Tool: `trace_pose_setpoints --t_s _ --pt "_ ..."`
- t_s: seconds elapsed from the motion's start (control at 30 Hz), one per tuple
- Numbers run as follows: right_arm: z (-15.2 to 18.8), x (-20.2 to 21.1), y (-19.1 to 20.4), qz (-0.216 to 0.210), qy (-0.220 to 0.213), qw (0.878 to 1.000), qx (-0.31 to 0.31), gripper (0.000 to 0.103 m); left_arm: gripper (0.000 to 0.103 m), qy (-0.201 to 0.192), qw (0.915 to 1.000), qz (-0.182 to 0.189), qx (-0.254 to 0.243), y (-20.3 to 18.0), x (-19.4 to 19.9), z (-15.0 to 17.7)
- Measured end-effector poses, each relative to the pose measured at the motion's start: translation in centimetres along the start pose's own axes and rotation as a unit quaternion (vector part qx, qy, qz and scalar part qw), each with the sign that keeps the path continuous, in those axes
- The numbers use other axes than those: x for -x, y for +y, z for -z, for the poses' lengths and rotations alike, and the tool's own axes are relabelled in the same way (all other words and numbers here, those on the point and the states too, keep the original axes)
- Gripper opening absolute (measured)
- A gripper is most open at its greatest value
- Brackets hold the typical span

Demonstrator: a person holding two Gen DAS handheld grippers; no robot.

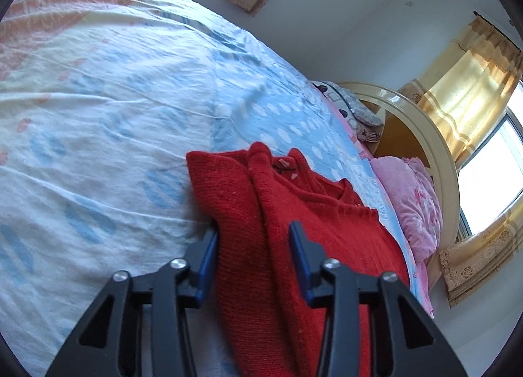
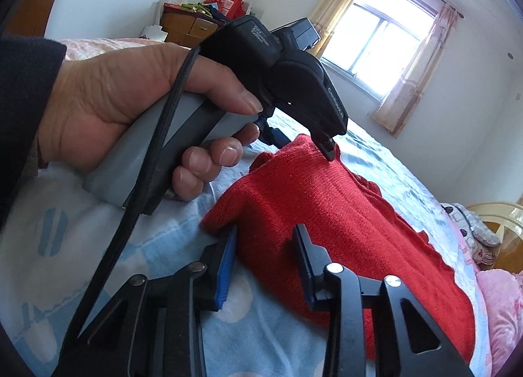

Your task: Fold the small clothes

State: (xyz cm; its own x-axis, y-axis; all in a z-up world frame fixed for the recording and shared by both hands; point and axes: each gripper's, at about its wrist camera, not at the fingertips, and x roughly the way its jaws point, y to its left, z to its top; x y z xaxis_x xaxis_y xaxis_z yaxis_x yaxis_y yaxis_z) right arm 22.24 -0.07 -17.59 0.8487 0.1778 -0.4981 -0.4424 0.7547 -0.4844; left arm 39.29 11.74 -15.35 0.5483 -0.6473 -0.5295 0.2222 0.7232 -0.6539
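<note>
Nearest the left wrist camera, the left gripper point(image 1: 253, 233) has its black fingers with blue pads closed in on a thick fold of a red knitted sweater point(image 1: 294, 213); the knit fills the gap between the pads, which seem to press it, though the contact on the right pad is hard to judge. The lower part of the sweater is hidden behind the fingers and cut off by the bottom of the picture. The sweater lies near the right edge of the bed point(image 1: 98, 99), on a white sheet with blue and orange marks. Past that edge are a pink quilt point(image 1: 412, 200), a cream curved headboard point(image 1: 434, 148) and yellow curtains point(image 1: 464, 83).

In the right wrist view, a hand point(image 2: 130, 102) in a dark sleeve holds the left gripper's grey handle; its tip meets the sweater's far corner. The right gripper point(image 2: 264, 239) straddles the near corner of the sweater point(image 2: 343, 213), the cloth between the narrowed pads and seemingly pinched. A cluttered wooden dresser point(image 2: 189, 27) stands against the far wall, its contents too small to make out.
</note>
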Motion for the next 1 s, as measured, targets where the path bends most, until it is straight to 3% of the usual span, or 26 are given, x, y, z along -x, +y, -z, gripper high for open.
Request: trace_pose_setpoints --t_s 0.07,0.13,0.37,0.57,0.77,1.0 --pt "0.0 0.0 0.0 -0.005 0.0 1.0 -0.002 0.024 0.028 0.001 1.0 0.003 0.007 0.3 -0.1 -0.1" --pt "0.0 -0.1 -0.1 -0.009 0.001 1.0 -0.003 0.019 0.026 0.005 0.9999 0.0 0.011 0.5 -0.3 -0.1" --pt "-0.2 -0.4 -0.8 -0.018 0.006 1.0 -0.012 0.016 0.026 0.013 0.9996 -0.013 0.02 0.7 -0.6 -0.3" --pt "-0.3 -0.2 -1.7 -0.03 0.007 0.999 -0.029 0.013 0.019 0.01 0.9992 -0.016 0.034 0.3 0.0 -0.3" --pt "-0.4 1.2 -4.3 -0.05 -0.003 0.995 -0.086 0.012 0.017 0.002 0.9971 0.008 0.075 -0.3 0.8 -0.3" --pt "0.5 3.1 -6.2 -0.046 -0.021 0.992 -0.114 0.007 0.016 -0.01 0.9979 0.028 0.057 -3.8 0.9 -0.8"
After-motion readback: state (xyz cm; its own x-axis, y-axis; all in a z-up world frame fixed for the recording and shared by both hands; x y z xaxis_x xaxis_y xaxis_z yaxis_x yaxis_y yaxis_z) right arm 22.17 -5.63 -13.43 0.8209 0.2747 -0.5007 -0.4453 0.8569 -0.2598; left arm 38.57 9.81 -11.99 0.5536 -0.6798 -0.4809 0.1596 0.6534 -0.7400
